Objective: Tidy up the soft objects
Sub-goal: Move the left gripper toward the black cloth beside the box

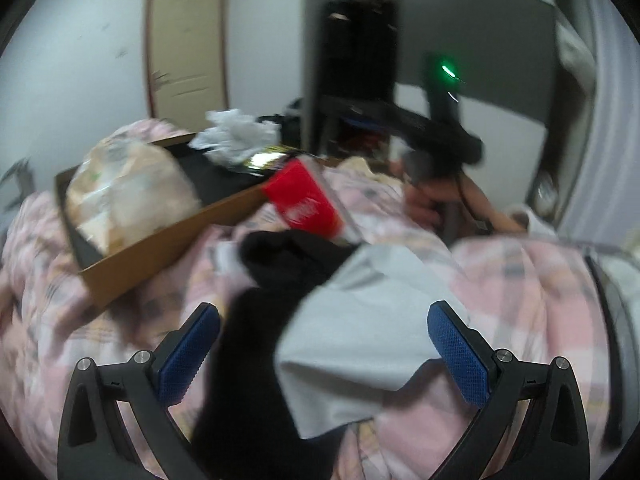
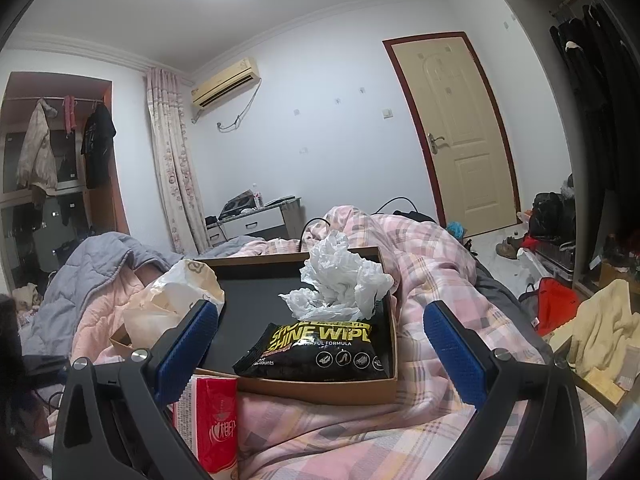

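Note:
A shallow cardboard box [image 2: 320, 390] with a black floor lies on the pink checked quilt. It holds a black shine-wipes pack [image 2: 316, 350], crumpled white plastic [image 2: 340, 280] and a cream plastic bag [image 2: 176, 300]. A red tissue pack [image 2: 216, 424] lies on the quilt against the box's near left corner. In the left wrist view a black cloth [image 1: 256, 320] and a pale grey cloth [image 1: 360, 332] lie on the quilt, the red pack [image 1: 304, 200] and the box [image 1: 168, 240] beyond them. My left gripper [image 1: 324, 316] is open over the cloths. My right gripper [image 2: 320, 316] is open in front of the box.
A grey quilted blanket [image 2: 88, 276] lies at the bed's left. A cream door [image 2: 460, 132] is at the back. An open wardrobe with dark clothes [image 2: 588, 92], bags and clutter on the floor [image 2: 556, 304] are on the right. The left wrist view is blurred.

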The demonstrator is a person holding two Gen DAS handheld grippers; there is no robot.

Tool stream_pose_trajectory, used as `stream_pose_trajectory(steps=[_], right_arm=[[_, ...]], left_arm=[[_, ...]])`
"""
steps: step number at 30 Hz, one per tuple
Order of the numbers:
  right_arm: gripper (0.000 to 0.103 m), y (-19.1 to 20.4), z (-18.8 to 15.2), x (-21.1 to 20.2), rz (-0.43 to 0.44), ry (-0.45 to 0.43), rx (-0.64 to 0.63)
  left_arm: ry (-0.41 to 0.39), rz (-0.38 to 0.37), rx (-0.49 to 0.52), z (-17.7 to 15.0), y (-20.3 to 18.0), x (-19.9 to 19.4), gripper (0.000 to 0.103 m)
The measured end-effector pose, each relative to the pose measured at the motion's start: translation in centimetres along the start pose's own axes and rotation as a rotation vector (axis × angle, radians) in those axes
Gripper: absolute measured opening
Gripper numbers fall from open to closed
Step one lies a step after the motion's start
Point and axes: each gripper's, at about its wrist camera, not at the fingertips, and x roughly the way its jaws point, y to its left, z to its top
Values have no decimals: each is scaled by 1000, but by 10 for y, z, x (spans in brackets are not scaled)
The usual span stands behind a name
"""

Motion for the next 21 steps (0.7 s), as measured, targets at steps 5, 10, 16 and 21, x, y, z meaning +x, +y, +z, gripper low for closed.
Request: stream_pose_trajectory(steps=[5,10,16,21], right_arm=[[102,-1,0,0,-1,4,3],[102,-2,0,0,-2,5,7],[102,-3,0,0,-2,8,14],[102,-4,0,0,-2,7,18]], left_arm=[[60,19,69,-4,-11,23,103],[57,1,25,-1,-1,27,103],[51,-44,-82,6,13,33,78],[21,-28,-227,7,39,28,28]])
